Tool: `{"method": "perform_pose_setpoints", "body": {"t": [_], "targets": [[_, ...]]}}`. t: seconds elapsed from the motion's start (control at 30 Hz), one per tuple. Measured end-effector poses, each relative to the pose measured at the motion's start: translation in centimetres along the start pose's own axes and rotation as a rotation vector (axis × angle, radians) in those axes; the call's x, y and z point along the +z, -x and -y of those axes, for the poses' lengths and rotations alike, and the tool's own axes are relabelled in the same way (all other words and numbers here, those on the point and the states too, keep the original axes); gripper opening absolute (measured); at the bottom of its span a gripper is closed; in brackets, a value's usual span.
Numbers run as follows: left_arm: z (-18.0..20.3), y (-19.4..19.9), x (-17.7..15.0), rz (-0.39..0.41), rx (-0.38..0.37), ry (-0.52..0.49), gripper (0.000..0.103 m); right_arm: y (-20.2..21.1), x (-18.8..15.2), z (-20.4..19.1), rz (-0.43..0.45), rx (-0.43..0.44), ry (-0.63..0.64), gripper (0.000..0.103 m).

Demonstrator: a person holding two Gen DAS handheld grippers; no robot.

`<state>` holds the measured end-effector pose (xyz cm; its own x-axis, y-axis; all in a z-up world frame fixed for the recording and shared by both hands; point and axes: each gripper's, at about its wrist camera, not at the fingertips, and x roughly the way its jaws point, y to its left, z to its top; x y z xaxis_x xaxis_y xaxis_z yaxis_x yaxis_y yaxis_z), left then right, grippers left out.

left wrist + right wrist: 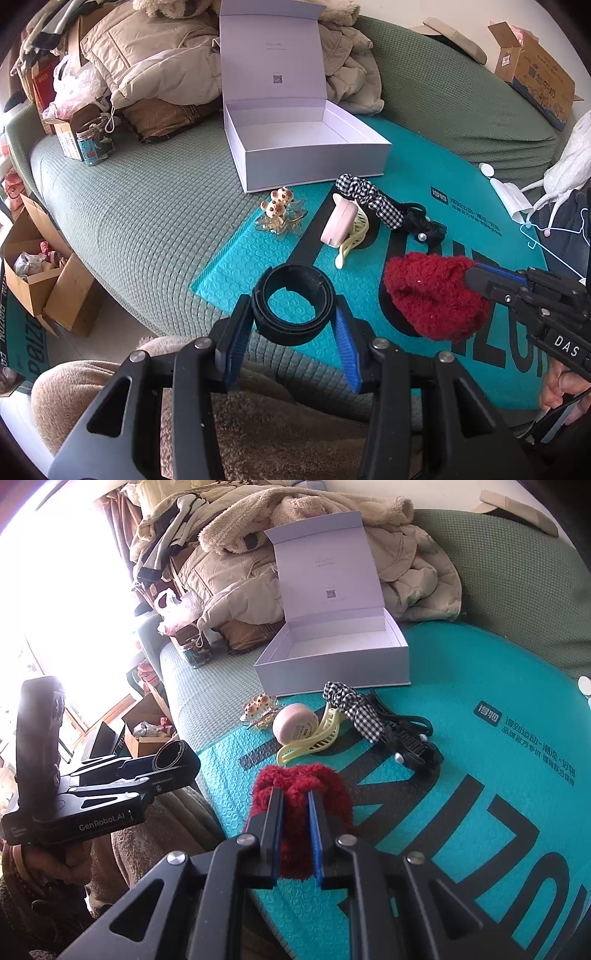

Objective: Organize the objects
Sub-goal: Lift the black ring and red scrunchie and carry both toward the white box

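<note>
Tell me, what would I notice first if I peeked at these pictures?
Probably the fluffy red scrunchie, pinched in the right hand-held gripper over the teal mat. Next, the left hand-held gripper squeezing a black ring-shaped band. Behind them an open white box sits empty on the green sofa cover.

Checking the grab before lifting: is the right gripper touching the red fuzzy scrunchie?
Touching. The right wrist view shows the right gripper shut on the red fuzzy scrunchie.
</note>
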<state>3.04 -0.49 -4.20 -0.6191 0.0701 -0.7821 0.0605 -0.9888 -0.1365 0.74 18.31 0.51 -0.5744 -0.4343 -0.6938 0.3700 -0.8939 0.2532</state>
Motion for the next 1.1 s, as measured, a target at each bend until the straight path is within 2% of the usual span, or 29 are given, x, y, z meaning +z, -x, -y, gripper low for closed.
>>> {"method": "perform_pose_setpoints", "body": {"t": [0.63,1.0,1.03,1.1], "targets": [[-3.0,-1.8,8.9,-0.006,-0.02,-0.067,0.041,-2.4,6.7,-0.4,0.04,-0.001,-0.016,0.012],[-4.0,-4.9,13.9,-0.037,-0.015,-0.087,0.041,-5.1,10.9,0.4,0.082,0.039,-0.016,0.012],[-4.1,-5.3,14.4,-0.039,-0.013,-0.089,0.041,-5.3,11.3,0.5,0.085,0.046,-0.018,0.007],[-4.2,-5.7,15.1,-0.04,-0.013,-0.092,0.041,-5.7,12.0,0.7,0.092,0.046,-0.014,0.006]]}}
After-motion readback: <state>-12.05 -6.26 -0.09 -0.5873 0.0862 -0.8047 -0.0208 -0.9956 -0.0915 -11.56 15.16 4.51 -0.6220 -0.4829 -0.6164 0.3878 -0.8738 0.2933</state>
